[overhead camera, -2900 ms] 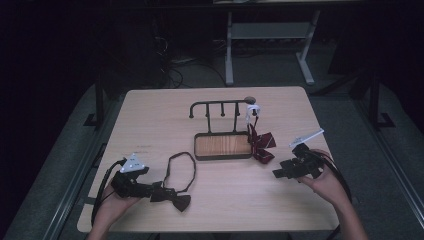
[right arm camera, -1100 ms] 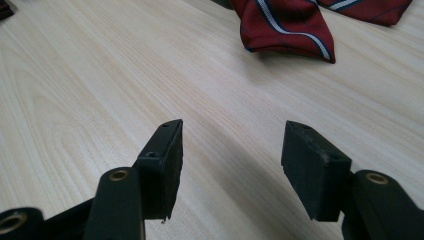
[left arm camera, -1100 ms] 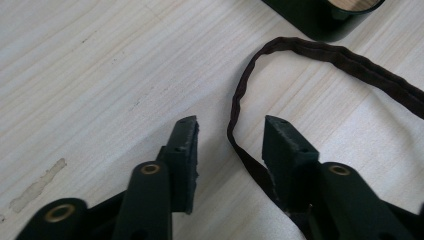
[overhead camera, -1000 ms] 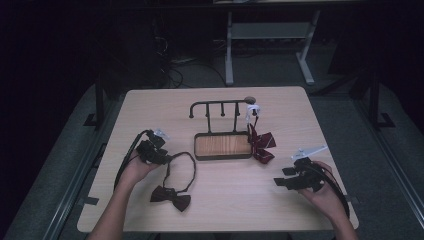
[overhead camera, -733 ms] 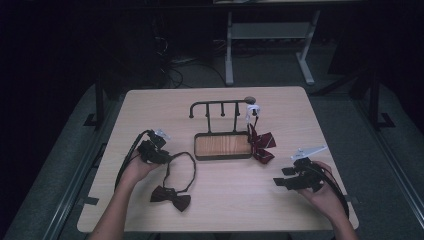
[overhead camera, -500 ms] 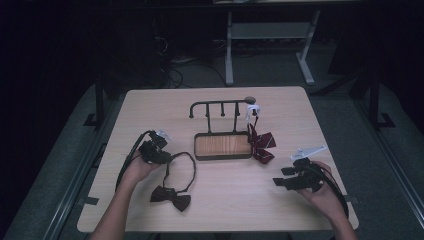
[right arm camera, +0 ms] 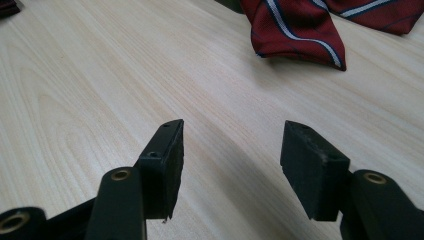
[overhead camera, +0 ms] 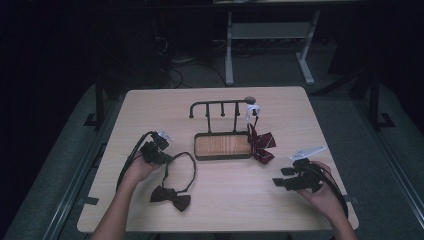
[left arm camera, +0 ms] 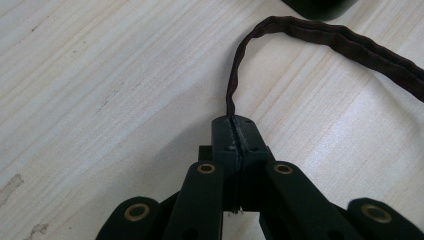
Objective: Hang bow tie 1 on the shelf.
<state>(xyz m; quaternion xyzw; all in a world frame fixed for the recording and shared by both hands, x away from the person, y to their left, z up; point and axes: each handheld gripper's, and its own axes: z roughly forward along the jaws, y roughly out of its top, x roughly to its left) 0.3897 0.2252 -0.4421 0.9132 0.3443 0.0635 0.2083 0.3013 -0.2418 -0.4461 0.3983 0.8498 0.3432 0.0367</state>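
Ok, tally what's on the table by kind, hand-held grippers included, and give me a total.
Bow ties: 2, a dark brown bow tie lying flat and a red striped bow tie hanging from the rack
Racks: 1, the black rack with a wooden base
Hand-held grippers: 2, the left hand-held gripper shut on the strap, the right hand-held gripper open
Total: 5
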